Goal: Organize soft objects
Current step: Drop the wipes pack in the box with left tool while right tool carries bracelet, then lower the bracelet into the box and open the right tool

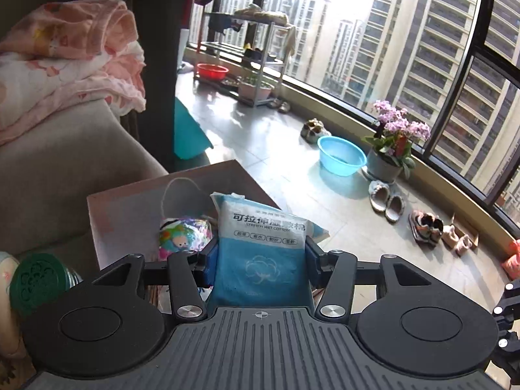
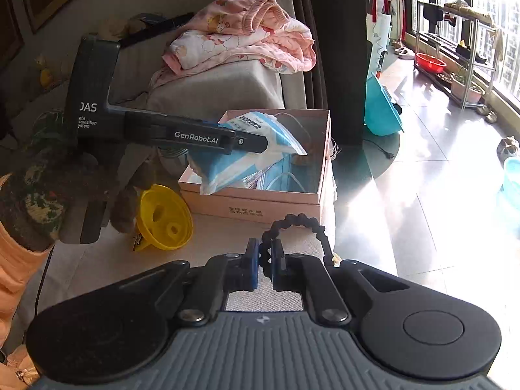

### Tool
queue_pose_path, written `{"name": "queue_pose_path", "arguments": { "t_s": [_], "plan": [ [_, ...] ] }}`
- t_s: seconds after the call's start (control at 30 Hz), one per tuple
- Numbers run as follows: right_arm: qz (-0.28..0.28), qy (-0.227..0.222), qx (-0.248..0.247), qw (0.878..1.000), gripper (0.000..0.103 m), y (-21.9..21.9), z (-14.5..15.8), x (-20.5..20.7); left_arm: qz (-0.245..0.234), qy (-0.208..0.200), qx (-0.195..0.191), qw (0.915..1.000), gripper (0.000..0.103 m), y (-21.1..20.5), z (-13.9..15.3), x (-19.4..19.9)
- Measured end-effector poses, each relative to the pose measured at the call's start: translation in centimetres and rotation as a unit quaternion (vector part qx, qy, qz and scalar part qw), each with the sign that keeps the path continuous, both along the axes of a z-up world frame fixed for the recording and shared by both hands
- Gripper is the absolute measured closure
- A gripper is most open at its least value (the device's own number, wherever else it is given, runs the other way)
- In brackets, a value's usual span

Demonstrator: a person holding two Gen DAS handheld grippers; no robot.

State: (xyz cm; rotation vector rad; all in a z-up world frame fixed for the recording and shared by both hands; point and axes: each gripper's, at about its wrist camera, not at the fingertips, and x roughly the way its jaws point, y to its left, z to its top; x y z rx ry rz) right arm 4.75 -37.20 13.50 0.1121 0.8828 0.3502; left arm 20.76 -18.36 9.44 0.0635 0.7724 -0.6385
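My left gripper [image 1: 260, 256] is shut on a blue and white pack of stretch wet cotton [image 1: 260, 247] and holds it over the open pink box [image 1: 107, 224]. The right wrist view shows that gripper [image 2: 247, 143] with the pack [image 2: 234, 165] just above the box [image 2: 260, 200], which holds blue face masks [image 2: 286, 175]. A colourful pouch [image 1: 183, 235] lies inside the box. My right gripper [image 2: 266, 258] is shut on a black beaded loop [image 2: 299, 224] in front of the box.
A yellow funnel [image 2: 165, 217] lies left of the box. Pink folded bedding [image 2: 240, 35] sits on the grey sofa arm [image 2: 214, 91]. On the balcony floor are a blue basin [image 1: 341, 154], a flower pot [image 1: 390, 149] and shoes [image 1: 425, 226].
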Motion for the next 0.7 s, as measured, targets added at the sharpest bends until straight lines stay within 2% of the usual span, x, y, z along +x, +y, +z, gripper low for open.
{"name": "queue_pose_path", "arguments": {
  "t_s": [0.13,0.23,0.3,0.33,0.43,0.53,0.63,0.7],
  "plan": [
    [-0.001,0.005,0.001,1.0,0.096,-0.5,-0.7,0.2,0.007,0.02,0.084,0.9963,0.04,-0.9,-3.0,2.2],
    [-0.004,0.01,-0.001,1.0,0.096,-0.6,-1.4,0.7,0.02,0.005,0.144,0.9893,0.038,-0.9,-4.3,2.5],
    [-0.006,0.017,0.001,1.0,0.096,-0.4,-1.7,1.0,0.022,-0.009,0.165,0.986,0.038,-0.5,-4.4,2.2],
    [-0.007,0.02,0.002,1.0,0.096,-0.3,-1.9,1.1,0.021,-0.007,0.158,0.9872,0.04,-0.1,-4.3,2.1],
    [-0.006,0.022,0.006,1.0,0.096,-0.3,-2.0,1.4,0.018,0.012,0.105,0.9942,0.04,1.5,-3.1,2.0],
    [-0.008,0.012,0.005,1.0,0.096,-0.3,-1.5,1.6,0.022,0.002,0.058,0.9981,0.041,3.1,-0.7,1.4],
    [-0.011,0.001,0.013,1.0,0.096,-0.2,-0.7,2.1,0.017,-0.008,0.036,0.9992,0.043,4.2,1.2,1.1],
    [-0.011,-0.008,0.019,1.0,0.096,0.1,0.0,2.8,0.013,0.006,0.028,0.9995,0.043,4.6,1.4,1.0]
  ]
}}
